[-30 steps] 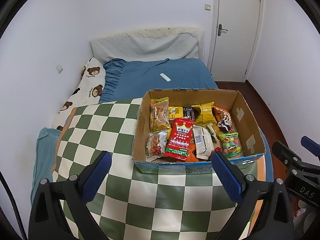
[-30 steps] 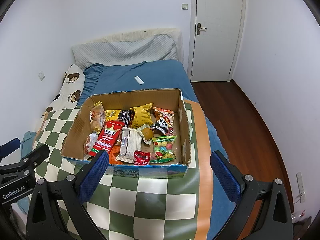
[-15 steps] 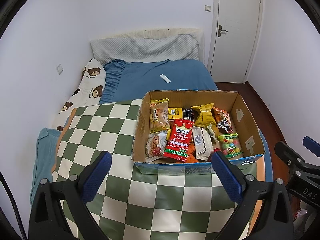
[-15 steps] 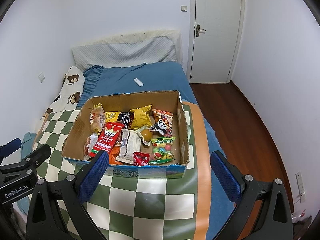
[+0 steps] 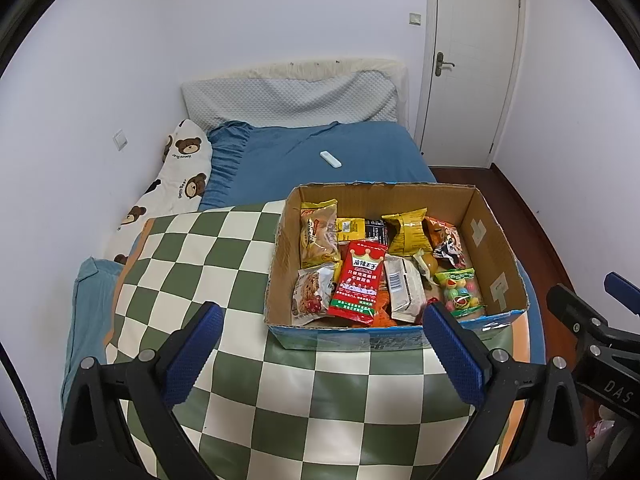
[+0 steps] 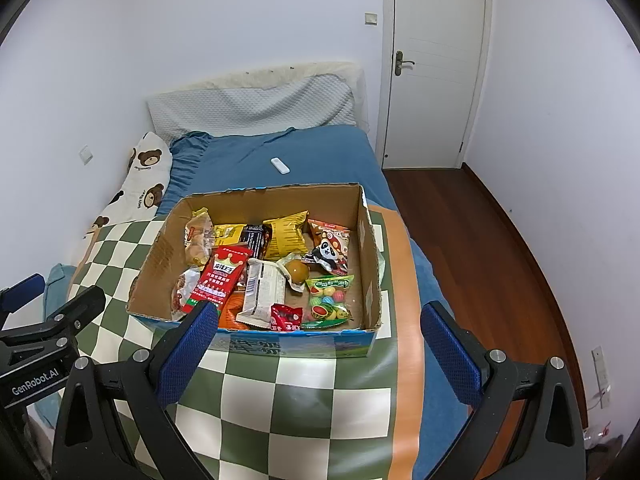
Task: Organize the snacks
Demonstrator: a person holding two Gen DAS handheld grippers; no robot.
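Observation:
An open cardboard box full of snack packets sits on a green-and-white checked cloth on the bed. Inside lie a red packet, a yellow bag, a white packet, a candy bag and a panda packet. My left gripper is open and empty, in front of the box. My right gripper is open and empty, also just in front of it.
A white remote lies on the blue sheet behind the box. A bear-print pillow lies at the left by the wall. A closed white door and wooden floor are to the right.
Both grippers have drawn back slightly from the box and stay open. Nothing in the box has moved.

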